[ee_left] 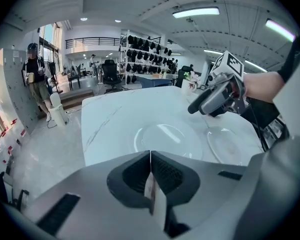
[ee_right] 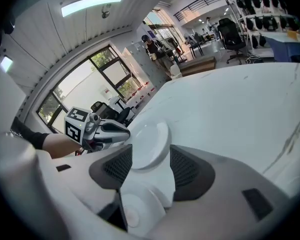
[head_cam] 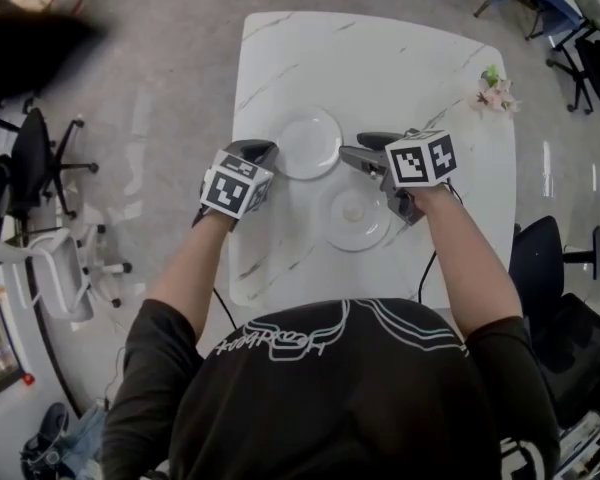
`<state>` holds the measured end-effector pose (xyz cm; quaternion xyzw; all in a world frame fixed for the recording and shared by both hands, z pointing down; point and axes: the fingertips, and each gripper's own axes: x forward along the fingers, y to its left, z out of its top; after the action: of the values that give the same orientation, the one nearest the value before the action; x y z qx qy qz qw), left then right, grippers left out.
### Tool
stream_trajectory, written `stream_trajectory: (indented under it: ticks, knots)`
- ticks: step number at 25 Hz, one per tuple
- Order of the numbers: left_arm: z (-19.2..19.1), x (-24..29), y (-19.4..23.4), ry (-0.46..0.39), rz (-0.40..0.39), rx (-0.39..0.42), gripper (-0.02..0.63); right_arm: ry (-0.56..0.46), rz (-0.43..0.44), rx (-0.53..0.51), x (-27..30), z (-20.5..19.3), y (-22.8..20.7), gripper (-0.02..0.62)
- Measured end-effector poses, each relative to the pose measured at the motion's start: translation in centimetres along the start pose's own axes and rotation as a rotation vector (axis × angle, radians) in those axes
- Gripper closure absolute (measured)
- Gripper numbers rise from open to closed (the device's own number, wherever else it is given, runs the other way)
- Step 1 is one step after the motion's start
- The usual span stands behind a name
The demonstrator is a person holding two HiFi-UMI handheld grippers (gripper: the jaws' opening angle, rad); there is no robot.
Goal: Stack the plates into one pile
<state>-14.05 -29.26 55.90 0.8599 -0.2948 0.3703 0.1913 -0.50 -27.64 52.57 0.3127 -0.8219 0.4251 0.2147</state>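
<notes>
The far plate (head_cam: 308,143) is seen just ahead of the right gripper (head_cam: 363,150), fingers open. The left gripper (head_cam: 265,151), fingers closed on nothing, is perhaps equally near.

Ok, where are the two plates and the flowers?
The far plate (head_cam: 308,143): head view, its middle.
The near plate (head_cam: 352,210): head view, its middle.
The flowers (head_cam: 496,94): head view, the pink petals.

White script lettering (head_cam: 270,343) runs across the person's black shirt (head_cam: 330,408), upside down in the head view. It may read "Heartbreak", but that is not certain. The left marker cube (head_cam: 236,185) and the right marker cube (head_cam: 421,158) bear only black-and-white square code patterns.
</notes>
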Motion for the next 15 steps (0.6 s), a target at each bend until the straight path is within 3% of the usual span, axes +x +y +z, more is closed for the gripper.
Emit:
stream_trajectory:
  ticks: [15]
  knots:
    - [-0.6,0.3,0.4,0.015,-0.006,-0.014,0.581,0.000,0.043,0.032,1.1,1.3,1.2,0.344]
